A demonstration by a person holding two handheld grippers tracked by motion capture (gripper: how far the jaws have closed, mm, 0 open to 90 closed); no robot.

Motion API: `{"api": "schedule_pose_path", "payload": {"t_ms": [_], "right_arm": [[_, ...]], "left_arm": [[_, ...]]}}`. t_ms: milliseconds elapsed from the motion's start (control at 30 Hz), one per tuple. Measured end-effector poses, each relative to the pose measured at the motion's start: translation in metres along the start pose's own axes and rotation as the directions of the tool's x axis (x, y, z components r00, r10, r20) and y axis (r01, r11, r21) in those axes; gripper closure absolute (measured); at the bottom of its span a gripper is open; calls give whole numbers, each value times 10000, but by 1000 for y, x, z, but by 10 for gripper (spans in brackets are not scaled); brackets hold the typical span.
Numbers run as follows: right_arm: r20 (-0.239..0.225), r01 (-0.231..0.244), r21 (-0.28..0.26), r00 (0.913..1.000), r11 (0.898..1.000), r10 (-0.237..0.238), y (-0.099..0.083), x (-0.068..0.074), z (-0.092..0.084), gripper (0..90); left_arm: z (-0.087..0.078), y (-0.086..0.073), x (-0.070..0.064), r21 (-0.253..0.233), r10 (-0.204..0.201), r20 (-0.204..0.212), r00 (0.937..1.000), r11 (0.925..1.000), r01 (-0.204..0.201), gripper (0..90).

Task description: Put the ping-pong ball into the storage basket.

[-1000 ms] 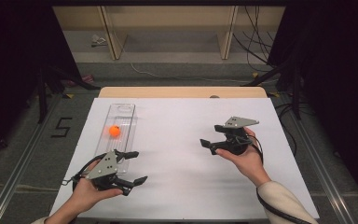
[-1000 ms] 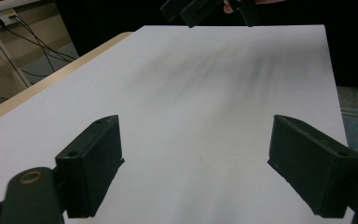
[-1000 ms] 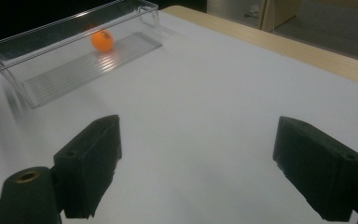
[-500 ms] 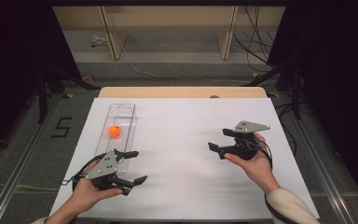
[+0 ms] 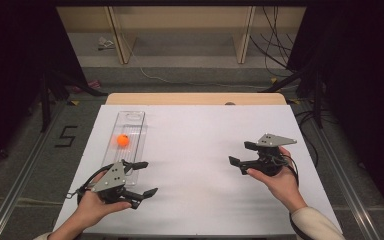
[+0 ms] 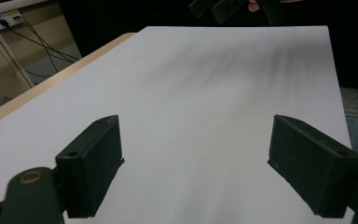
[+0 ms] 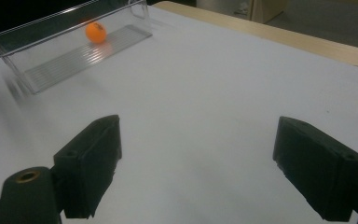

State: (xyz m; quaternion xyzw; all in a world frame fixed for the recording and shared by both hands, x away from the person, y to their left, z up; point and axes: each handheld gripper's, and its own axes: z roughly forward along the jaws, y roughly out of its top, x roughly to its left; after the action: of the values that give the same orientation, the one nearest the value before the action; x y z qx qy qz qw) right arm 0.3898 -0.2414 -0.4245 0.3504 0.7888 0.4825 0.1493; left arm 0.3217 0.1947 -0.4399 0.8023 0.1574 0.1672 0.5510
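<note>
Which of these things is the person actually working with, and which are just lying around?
In use:
- orange ball
- clear tray holding it
- left gripper, open
- right gripper, open

Lying about:
- cables on the floor
- wooden shelf frame behind the table

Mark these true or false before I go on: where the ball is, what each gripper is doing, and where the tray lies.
1. The orange ball lies inside the clear tray. True.
2. The left gripper is shut on the ball. False: its jaws stand wide apart with nothing between them, and the ball is in the tray.
3. The right gripper is open. True.
4. The tray sits on the right half of the table. False: it lies on the left half, just beyond the left gripper.
5. The right gripper touches the tray. False: it is held over the right side of the table, well apart from it.
</note>
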Motion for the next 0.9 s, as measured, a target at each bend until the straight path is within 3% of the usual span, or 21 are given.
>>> {"api": "schedule_pose_path", "payload": {"t_ms": [600, 900], "right_arm": [[128, -127, -47, 9998, 9999, 128, -10, -2, -18, 163], [78, -85, -43, 9999, 10000, 85, -12, -1, -17, 163]], "left_arm": [[-1, 0, 0, -19, -17, -41, 10000, 10000, 17, 169], [-1, 1, 1, -62, 0, -54, 10000, 10000, -1, 169]]}}
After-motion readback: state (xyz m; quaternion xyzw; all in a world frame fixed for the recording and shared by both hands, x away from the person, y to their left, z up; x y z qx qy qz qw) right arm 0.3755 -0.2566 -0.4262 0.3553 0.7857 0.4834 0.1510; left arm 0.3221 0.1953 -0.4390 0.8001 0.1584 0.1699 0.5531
